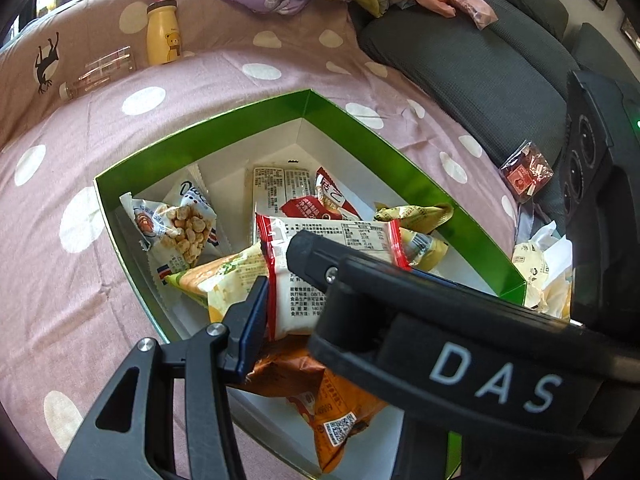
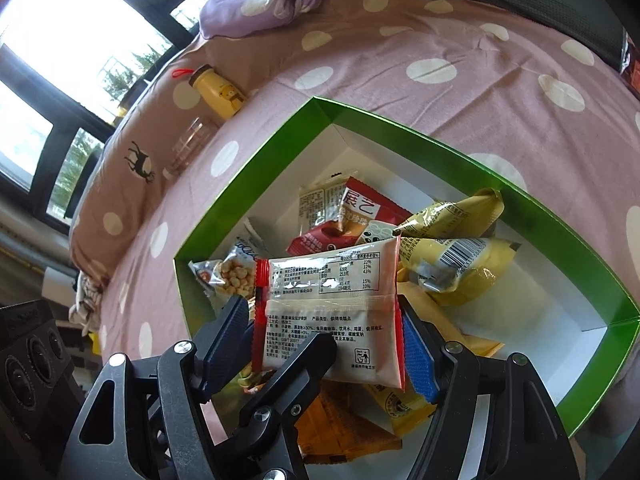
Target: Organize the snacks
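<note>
I hold a white snack packet with red end seals [image 2: 332,312] over the green box [image 2: 256,184], which sits on the pink polka-dot bedspread [image 2: 440,72]. My right gripper [image 2: 326,344] pinches the packet across its width, one blue pad at each red edge. My left gripper [image 1: 280,280] reaches in from 7 o'clock in the right wrist view; its fingers close on the packet's left part. Inside the box, a peanut packet [image 1: 180,228] lies at 9 o'clock, a red packet [image 2: 360,216] at 12 o'clock, yellow packets [image 2: 460,256] at 2 o'clock and an orange packet [image 1: 340,412] just below my grip. A yellow bear bottle [image 1: 162,34] stands at 11 o'clock beside a clear glass bottle [image 1: 100,72] lying on its side.
</note>
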`<state>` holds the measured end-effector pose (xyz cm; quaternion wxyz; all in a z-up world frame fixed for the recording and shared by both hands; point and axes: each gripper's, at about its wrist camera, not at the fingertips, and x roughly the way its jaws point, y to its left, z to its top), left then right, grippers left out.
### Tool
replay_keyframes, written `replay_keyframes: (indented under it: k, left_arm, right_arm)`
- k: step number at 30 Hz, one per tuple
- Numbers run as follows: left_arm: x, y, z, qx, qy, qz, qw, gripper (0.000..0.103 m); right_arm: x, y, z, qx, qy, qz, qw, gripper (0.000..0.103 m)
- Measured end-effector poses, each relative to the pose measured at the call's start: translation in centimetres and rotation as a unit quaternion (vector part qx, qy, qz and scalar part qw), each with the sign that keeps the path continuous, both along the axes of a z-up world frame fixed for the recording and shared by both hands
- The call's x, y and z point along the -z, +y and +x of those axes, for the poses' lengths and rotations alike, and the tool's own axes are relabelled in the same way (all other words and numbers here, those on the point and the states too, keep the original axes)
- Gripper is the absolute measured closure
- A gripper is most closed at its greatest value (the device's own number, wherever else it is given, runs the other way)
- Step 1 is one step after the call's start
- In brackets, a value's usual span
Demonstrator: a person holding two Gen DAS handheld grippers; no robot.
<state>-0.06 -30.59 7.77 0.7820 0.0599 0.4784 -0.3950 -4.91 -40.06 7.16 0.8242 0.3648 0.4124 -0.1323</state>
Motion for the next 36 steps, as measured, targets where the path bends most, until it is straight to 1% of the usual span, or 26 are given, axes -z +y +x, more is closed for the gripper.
replay_keyframes:
  k: [5, 16, 19, 21, 22, 24, 28, 29, 30, 31, 32, 36]
  left_arm:
    - [0.2, -0.1, 0.1, -0.004, -0.003, 0.002, 1.0000, 0.057]
    - [0.0, 0.2, -0.1, -0.012, -0.003, -0.002, 0.9999, 0.051]
    - [-0.6, 0.5, -0.5, -0.015, -0.013, -0.007, 0.9998, 0.048]
    - [-1.1, 0.8, -0.7, -0.017, -0.025, -0.006, 0.9995, 0.041]
    - [-1.2, 0.9, -0.9, -0.019, -0.033, -0.006, 0.9993, 0.039]
    - [-1.7, 1.2, -1.0, -0.024, -0.047, -0.007, 0.9986, 0.030]
    - [-2.6, 2.0, -1.3, -0.029, -0.053, -0.014, 0.9981, 0.025]
    - [-2.9, 2.2, -1.4, -0.033, -0.054, -0.013, 0.9979, 0.019]
    - [-3.3, 2.5, -1.5, -0.039, -0.059, -0.010, 0.9975, 0.009]
    - [-3.6, 2.7, -1.7, -0.043, -0.064, -0.012, 0.9969, 0.004]
    - [-4.0, 2.9, -2.0, -0.047, -0.072, -0.016, 0.9962, 0.001]
    - [-5.6, 4.0, -2.8, -0.053, -0.087, -0.032, 0.9943, 0.001]
  right_arm:
    - [0.2, -0.2, 0.2, 0.006, 0.009, -0.002, 1.000, 0.029]
    - [-0.2, -0.2, -0.1, 0.008, 0.005, -0.006, 1.000, 0.029]
    - [-0.6, 0.0, -0.3, 0.008, 0.000, -0.014, 1.000, 0.025]
    - [-0.9, 0.0, -0.5, 0.009, -0.007, -0.017, 1.000, 0.023]
    - [-1.1, 0.0, -0.6, 0.010, -0.011, -0.016, 1.000, 0.023]
    - [-1.4, 0.1, -0.8, 0.010, -0.019, -0.016, 1.000, 0.022]
    - [-2.3, 0.3, -1.4, 0.008, -0.035, -0.022, 0.999, 0.021]
    - [-2.6, 0.4, -1.7, 0.007, -0.040, -0.024, 0.999, 0.021]
    - [-3.0, 0.4, -2.0, 0.009, -0.046, -0.027, 0.999, 0.019]
    - [-3.5, 0.4, -2.4, 0.014, -0.055, -0.031, 0.998, 0.018]
    - [-3.9, 0.4, -2.9, 0.018, -0.063, -0.035, 0.997, 0.016]
    - [-5.5, 0.5, -4.3, 0.029, -0.088, -0.050, 0.994, 0.013]
